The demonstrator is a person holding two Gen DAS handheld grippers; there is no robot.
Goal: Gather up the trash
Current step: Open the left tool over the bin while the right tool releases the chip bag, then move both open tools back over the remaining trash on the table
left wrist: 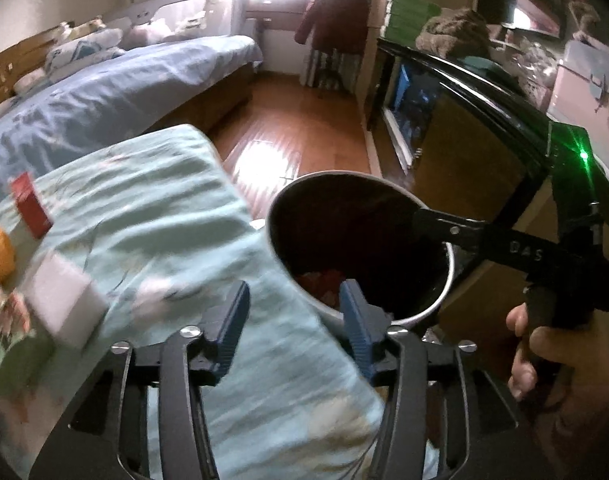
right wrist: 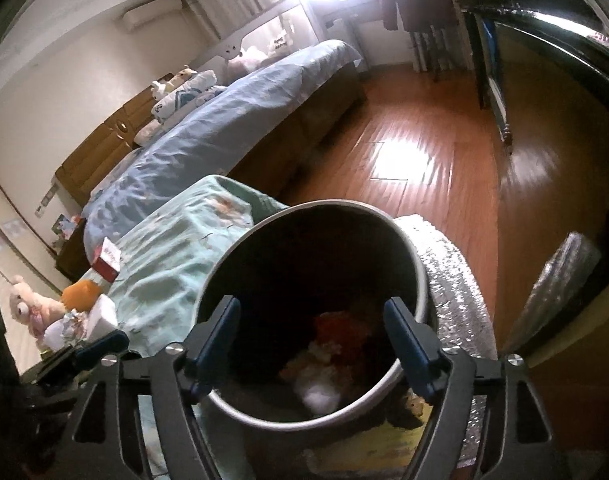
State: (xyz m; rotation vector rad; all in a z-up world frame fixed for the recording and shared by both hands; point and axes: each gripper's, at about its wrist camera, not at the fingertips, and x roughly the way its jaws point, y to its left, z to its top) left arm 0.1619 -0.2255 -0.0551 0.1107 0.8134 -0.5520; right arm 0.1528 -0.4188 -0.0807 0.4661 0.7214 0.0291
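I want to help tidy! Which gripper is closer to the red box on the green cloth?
Left. The left gripper hovers open over the cloth near the red box. The right gripper hangs open over the bin, farther away.

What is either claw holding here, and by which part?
Nothing. The right claw is open and empty over the bin; the left claw is open and empty beside it.

Round trash bin [right wrist: 418,276]: smooth pale rim, dark matt inside. Crumpled red and white paper scraps [right wrist: 328,368] within. Mint-green wrinkled cloth [left wrist: 152,208] on desk, matt. Wood plank floor [right wrist: 432,152], glossy, glare. Silver crinkled foil sheet [right wrist: 456,292], shiny. Blue gripper pads [left wrist: 234,322], ribbed plastic.
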